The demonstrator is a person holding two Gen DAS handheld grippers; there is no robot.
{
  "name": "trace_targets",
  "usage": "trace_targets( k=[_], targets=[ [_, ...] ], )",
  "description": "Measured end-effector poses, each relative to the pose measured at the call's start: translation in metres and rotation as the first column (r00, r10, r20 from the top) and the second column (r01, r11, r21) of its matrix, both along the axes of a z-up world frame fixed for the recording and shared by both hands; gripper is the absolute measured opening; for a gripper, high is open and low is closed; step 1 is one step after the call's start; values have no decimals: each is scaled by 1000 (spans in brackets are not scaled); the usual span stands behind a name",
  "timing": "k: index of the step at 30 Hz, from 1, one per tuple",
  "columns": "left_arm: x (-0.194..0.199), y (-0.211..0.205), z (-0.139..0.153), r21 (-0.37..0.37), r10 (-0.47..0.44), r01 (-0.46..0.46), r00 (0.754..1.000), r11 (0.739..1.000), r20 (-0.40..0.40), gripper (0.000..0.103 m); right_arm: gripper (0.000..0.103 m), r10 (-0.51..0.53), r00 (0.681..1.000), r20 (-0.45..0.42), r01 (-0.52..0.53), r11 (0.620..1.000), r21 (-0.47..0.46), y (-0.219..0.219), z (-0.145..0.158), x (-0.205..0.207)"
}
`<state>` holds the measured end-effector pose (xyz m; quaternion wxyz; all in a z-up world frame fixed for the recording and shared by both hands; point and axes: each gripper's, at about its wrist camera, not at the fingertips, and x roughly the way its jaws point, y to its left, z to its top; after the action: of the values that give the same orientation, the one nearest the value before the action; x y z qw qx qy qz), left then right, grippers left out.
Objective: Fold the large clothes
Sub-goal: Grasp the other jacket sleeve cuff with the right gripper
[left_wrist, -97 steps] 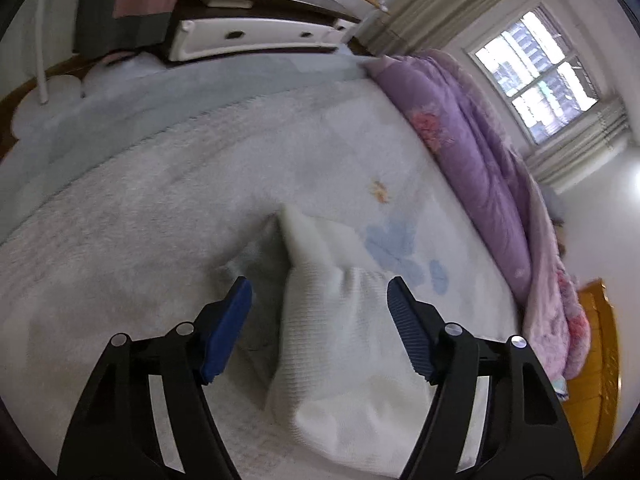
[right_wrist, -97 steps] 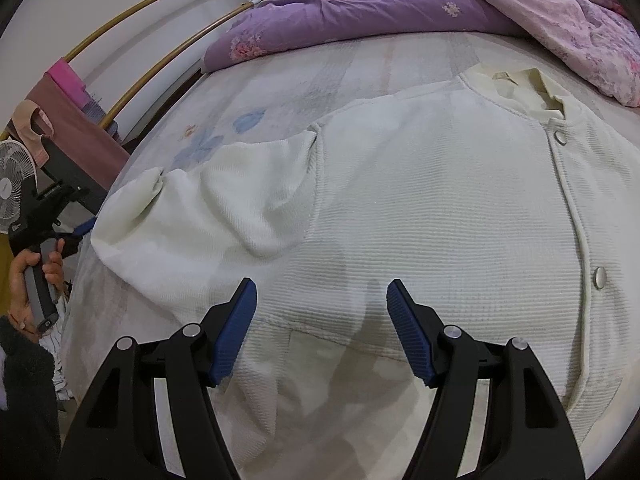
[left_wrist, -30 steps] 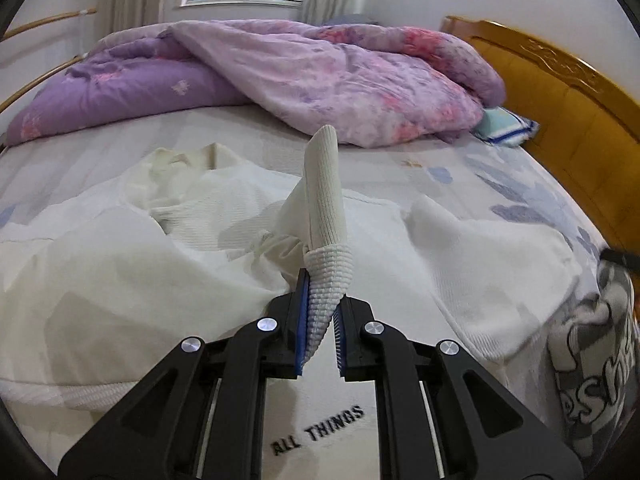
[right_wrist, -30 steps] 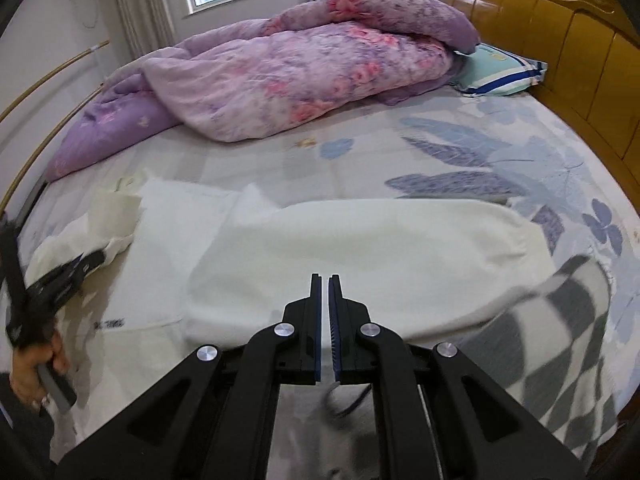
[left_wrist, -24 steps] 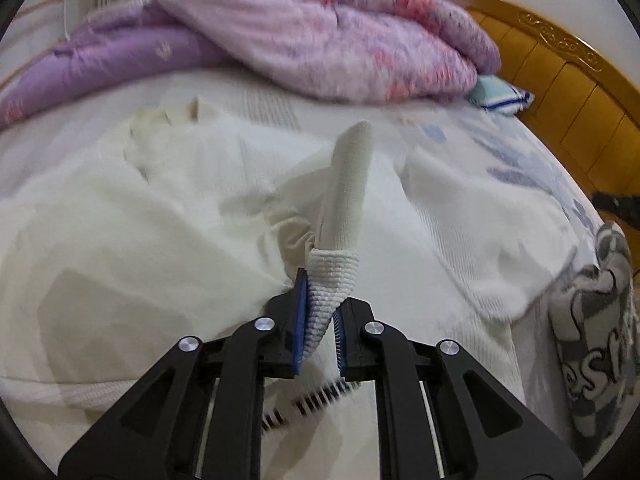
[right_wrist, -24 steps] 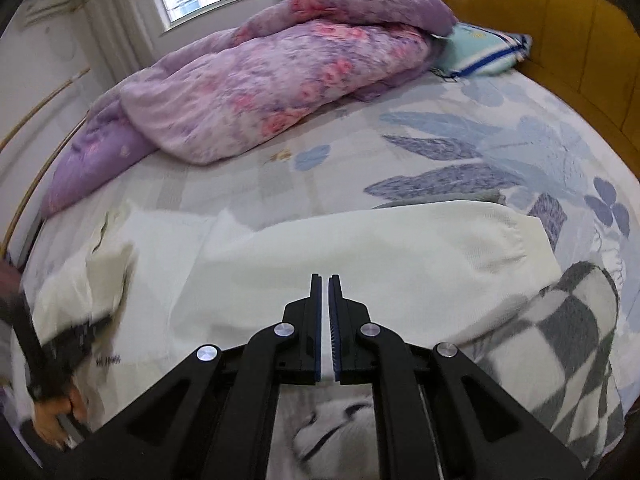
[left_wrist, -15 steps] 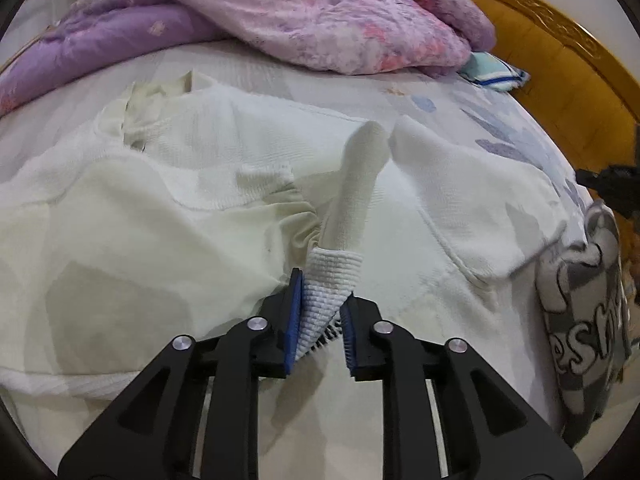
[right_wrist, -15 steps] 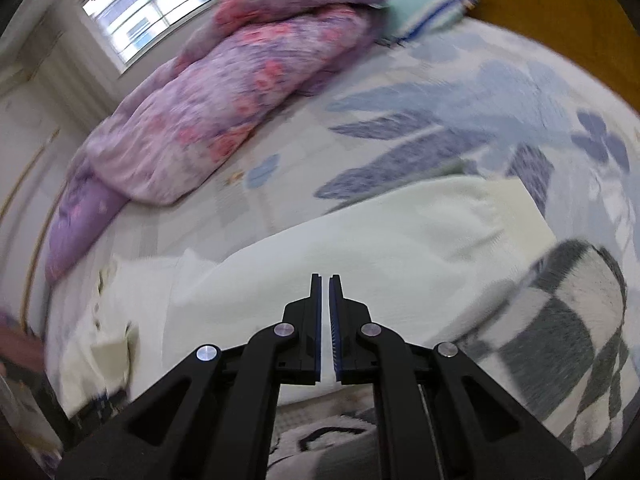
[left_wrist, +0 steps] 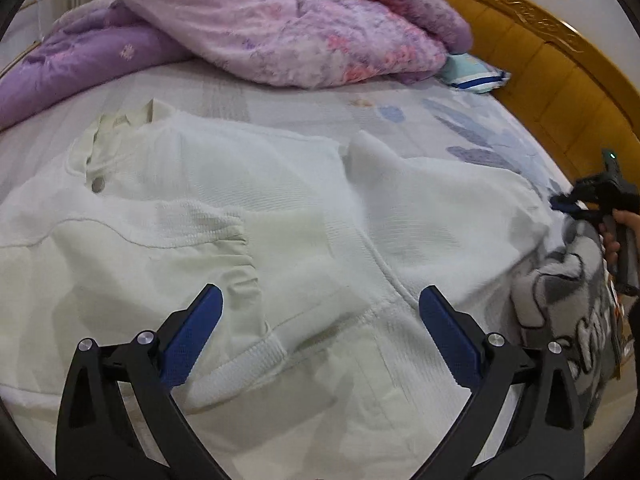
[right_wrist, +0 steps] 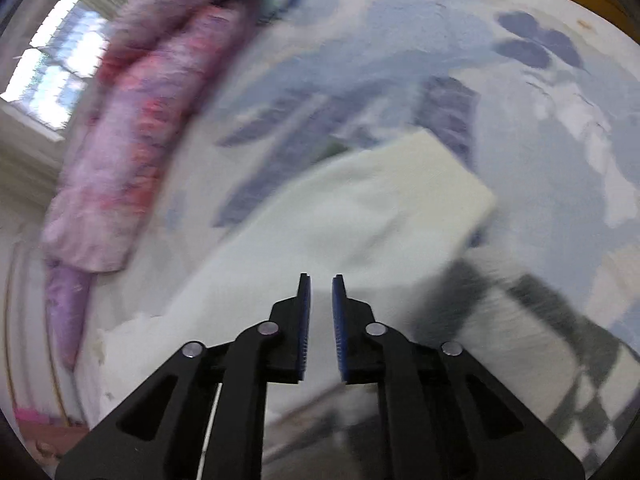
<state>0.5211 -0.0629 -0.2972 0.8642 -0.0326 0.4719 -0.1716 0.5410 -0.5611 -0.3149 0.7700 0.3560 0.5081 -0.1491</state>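
Note:
A large white knit cardigan (left_wrist: 240, 208) lies spread on the bed, collar at the far left, one sleeve folded across its front with the ribbed cuff (left_wrist: 236, 376) lying just ahead of my left gripper (left_wrist: 318, 312). The left gripper is wide open and empty above the cuff. The other sleeve (right_wrist: 380, 200) stretches out in the blurred right wrist view. My right gripper (right_wrist: 320, 284) hovers over that sleeve with its jaws slightly parted and nothing between them. It also shows at the right edge of the left wrist view (left_wrist: 592, 200).
A purple and pink quilt (left_wrist: 280, 32) is bunched along the far side of the bed. A grey and white checked garment (left_wrist: 560, 300) lies at the bed's right edge. A wooden headboard (left_wrist: 540, 60) and a striped pillow (left_wrist: 472, 76) are at the far right.
My left gripper has opened and let go of the sleeve cuff, which now lies flat on the cardigan. My right gripper has parted slightly and swung quickly over the other sleeve.

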Motion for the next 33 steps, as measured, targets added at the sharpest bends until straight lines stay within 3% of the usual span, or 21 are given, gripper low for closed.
trace_targets(
  k=[1,4,8,10,11,12,14,15,21,25,33],
  targets=[
    [2,-2,-2,3,4,-4,1000,1000,-7,99,4,-4,999,-45,4,1000,0,-6,-5,2],
    [13,-10,-14,20,50,-49,998,999,-34,99,2,-65,996,-65,67,998,17,-20,-10,-1],
    [24,-18,-32,79,102,-98,994,992,-50,99,2,-138,989,-51,135,989,-66,-42,-4,-8],
    [26,-25,-42,140,96,-87,994,986,-58,99,8,-198,977,-76,190,976,-101,-61,-5,-16],
    [26,-28,-44,162,92,-82,995,983,-50,99,27,-231,967,-108,217,967,-133,-68,-7,-19],
    [24,-30,-45,176,88,-79,995,981,-41,99,58,-259,958,-122,244,962,-120,-80,-13,-25],
    [24,-30,-48,186,86,-78,996,979,-35,99,60,-222,972,-78,228,971,70,-98,-32,-33],
    [25,-29,-48,179,89,-81,995,981,-38,99,60,-224,973,-60,229,966,118,-104,-36,-35],
    [27,-28,-49,169,94,-86,995,982,-45,99,60,-171,983,60,154,962,224,-122,-45,-32],
    [26,-29,-49,166,96,-87,995,982,-43,99,62,-151,988,-37,155,955,251,-124,-63,-18],
    [24,-26,-50,151,90,-84,995,985,-37,99,66,-234,972,-21,229,923,310,-135,-79,-9]
  ],
)
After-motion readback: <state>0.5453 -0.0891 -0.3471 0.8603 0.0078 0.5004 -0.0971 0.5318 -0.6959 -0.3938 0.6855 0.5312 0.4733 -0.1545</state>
